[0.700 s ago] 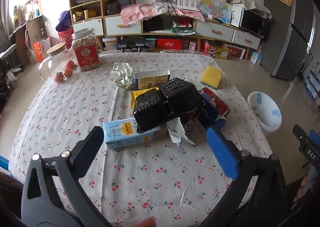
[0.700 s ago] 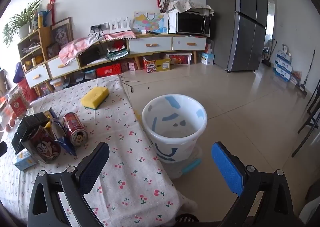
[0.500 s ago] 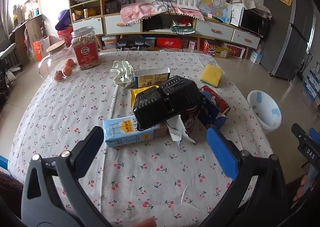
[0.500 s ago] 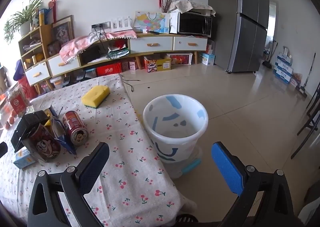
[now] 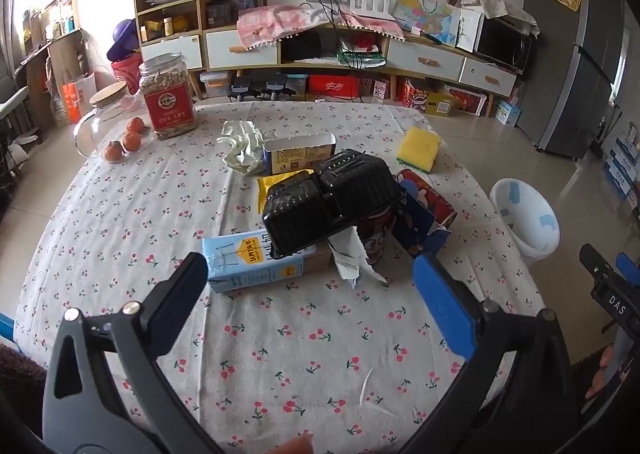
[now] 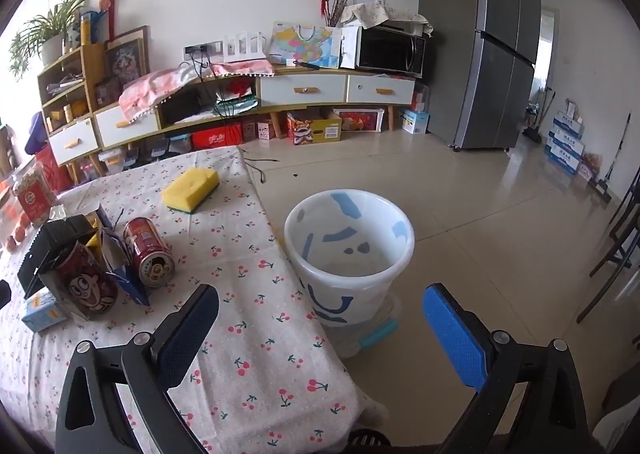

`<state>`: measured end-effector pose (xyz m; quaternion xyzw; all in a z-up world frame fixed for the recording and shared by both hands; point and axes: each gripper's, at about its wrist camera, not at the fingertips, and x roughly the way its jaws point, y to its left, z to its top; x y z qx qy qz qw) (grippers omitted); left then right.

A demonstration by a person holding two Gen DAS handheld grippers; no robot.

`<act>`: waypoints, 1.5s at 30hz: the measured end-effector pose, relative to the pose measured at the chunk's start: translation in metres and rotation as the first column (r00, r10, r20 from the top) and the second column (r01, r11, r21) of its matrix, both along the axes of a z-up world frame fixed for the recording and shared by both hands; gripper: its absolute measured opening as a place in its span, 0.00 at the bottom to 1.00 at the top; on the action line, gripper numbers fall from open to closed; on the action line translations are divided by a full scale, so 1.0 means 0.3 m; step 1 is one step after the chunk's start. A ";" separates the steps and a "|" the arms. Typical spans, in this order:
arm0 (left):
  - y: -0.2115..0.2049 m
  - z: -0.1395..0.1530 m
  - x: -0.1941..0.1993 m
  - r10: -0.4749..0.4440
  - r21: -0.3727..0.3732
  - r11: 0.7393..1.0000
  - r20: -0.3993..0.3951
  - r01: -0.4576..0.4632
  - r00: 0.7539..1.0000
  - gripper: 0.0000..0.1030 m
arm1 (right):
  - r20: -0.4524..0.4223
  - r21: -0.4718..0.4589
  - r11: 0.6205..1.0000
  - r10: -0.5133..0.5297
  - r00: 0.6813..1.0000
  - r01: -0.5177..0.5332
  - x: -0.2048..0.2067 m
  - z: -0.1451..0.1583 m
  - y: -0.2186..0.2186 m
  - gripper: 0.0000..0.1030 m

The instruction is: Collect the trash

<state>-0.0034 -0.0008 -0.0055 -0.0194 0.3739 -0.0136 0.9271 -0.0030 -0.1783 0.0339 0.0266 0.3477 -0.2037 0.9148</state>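
Note:
A pile of trash lies mid-table: a black plastic tray [image 5: 332, 202] upside down over a red cartoon can [image 6: 86, 282], a light blue carton [image 5: 252, 264], a red can on its side [image 6: 148, 252], a blue wrapper [image 5: 418, 226], a yellow packet [image 5: 280, 180], a small open box [image 5: 300, 154] and crumpled paper [image 5: 242, 146]. A white bin with blue marks [image 6: 348, 250] stands on the floor beside the table; it also shows in the left wrist view [image 5: 526, 220]. My left gripper [image 5: 316, 298] is open and empty, just in front of the pile. My right gripper [image 6: 320, 326] is open and empty, over the table's edge, near the bin.
A yellow sponge [image 5: 418, 144] lies at the table's far right. A jar with a red label [image 5: 168, 96], a glass jar [image 5: 98, 114] and small orange fruits [image 5: 124, 142] stand at the far left. The table edge [image 6: 280, 250] runs next to the bin.
The left gripper has drawn back slightly from the pile. The right view has shifted a little. Both grippers stay open and empty.

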 end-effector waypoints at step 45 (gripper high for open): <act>-0.006 -0.003 -0.007 -0.012 0.003 1.000 0.001 0.012 1.000 0.99 | -0.003 -0.010 1.000 -0.004 1.000 0.004 0.000 -0.004 -0.003 1.00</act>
